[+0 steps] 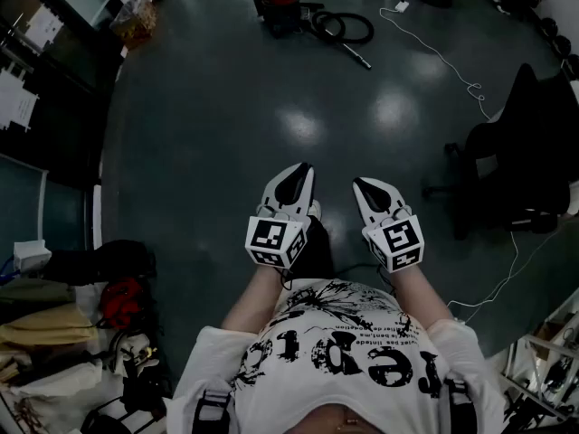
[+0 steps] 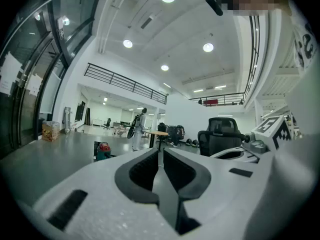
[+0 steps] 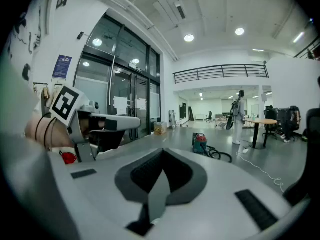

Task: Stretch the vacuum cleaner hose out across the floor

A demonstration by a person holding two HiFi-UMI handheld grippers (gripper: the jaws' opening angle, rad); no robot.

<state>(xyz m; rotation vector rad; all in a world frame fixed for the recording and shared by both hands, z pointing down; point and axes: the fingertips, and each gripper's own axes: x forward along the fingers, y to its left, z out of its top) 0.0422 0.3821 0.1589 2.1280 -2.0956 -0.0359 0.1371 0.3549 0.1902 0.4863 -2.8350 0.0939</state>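
The red and dark vacuum cleaner (image 1: 280, 3) stands far across the grey floor, with its black hose (image 1: 344, 27) coiled beside it and the wand's end lying toward me. The right gripper view shows the cleaner (image 3: 200, 143) and the hose (image 3: 220, 155) in the distance; the left gripper view shows only the cleaner (image 2: 103, 150). My left gripper (image 1: 294, 181) and right gripper (image 1: 365, 188) are held side by side in front of my body, well short of the hose. Both are shut with nothing between the jaws.
A black office chair (image 1: 516, 161) stands at the right. A white cable (image 1: 443, 61) trails over the floor from near the cleaner toward the chair. Bags and clutter (image 1: 63, 324) pile up at the lower left. A person (image 3: 239, 115) stands by a table (image 3: 260, 126) far off.
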